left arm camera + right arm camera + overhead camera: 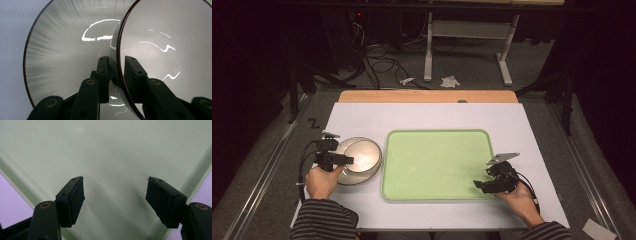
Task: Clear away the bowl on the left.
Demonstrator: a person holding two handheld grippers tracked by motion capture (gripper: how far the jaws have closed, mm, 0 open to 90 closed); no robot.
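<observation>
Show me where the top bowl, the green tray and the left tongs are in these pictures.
top bowl (170, 37), left gripper view, on its white inner wall.
green tray (437, 162), high view, on its bare floor.
left tongs (117, 70), left gripper view, midway between the fingertips at the bowl's rim.

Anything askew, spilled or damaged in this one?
Nothing spilled or broken. The upper bowl sits tilted inside the lower bowl rather than nested flat, its rim between the left gripper jaws. The green tray lies square.

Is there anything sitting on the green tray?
No, the green tray lies bare in the high view, and the bowls sit beside it.
</observation>
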